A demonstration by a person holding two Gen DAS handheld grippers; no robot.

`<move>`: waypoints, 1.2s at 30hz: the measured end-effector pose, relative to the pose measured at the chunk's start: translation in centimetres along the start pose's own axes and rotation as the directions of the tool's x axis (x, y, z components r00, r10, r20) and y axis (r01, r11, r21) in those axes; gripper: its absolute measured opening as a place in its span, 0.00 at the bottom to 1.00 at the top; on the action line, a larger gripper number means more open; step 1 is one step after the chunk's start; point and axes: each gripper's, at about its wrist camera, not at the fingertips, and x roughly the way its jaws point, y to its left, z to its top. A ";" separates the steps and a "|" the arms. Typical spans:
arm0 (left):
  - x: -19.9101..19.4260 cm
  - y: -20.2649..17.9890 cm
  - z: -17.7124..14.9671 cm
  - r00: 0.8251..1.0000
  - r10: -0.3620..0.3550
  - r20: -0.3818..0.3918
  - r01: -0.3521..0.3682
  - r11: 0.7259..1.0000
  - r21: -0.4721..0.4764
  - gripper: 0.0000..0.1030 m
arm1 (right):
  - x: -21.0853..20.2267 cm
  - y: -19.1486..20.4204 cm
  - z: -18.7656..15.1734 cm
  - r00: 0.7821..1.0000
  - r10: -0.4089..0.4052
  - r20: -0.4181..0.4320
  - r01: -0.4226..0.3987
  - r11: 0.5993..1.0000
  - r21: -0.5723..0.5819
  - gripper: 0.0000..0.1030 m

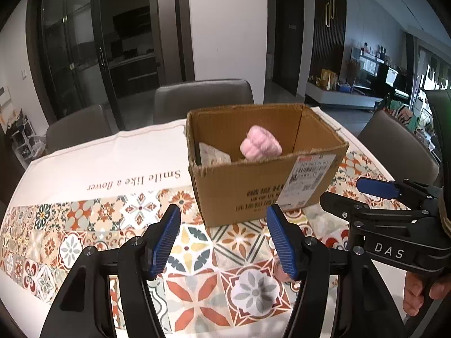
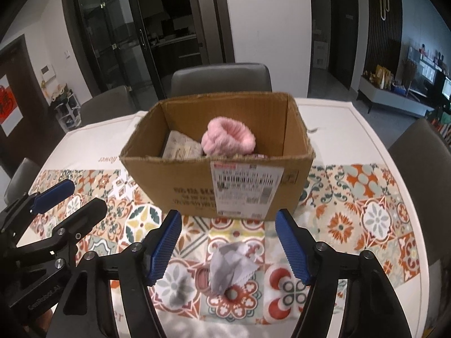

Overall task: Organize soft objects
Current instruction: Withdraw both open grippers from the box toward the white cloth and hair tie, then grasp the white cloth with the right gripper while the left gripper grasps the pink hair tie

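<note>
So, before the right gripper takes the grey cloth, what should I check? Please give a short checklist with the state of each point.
1. Right gripper open, nothing between the pads: ok.
2. Grey cloth lies on the table between the fingers' line: ok.
3. Pink ring touches or lies partly under the cloth, may come along: not ok.
4. Left gripper open and holding nothing, off to the side: ok.
5. Box open on top, with room beside the pink plush: ok.
6. Cloth thick enough for a firm pinch: cannot tell.

box (image 2: 180, 180) brown | headband (image 2: 228, 136) pink | tablecloth (image 2: 366, 219) orange floral tiles
</note>
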 end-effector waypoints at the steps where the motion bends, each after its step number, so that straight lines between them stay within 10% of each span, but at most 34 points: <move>1: 0.1 0.0 -0.3 1.000 -0.001 -0.006 0.001 1.000 -0.002 0.61 | 0.2 0.0 -0.2 1.000 0.000 -0.007 0.000 1.000 0.001 0.66; 36: 6.1 -0.8 -5.6 0.975 0.042 -0.220 -0.036 0.999 0.032 0.61 | 10.1 -0.8 -4.5 0.963 0.021 -0.267 -0.013 0.999 0.034 0.55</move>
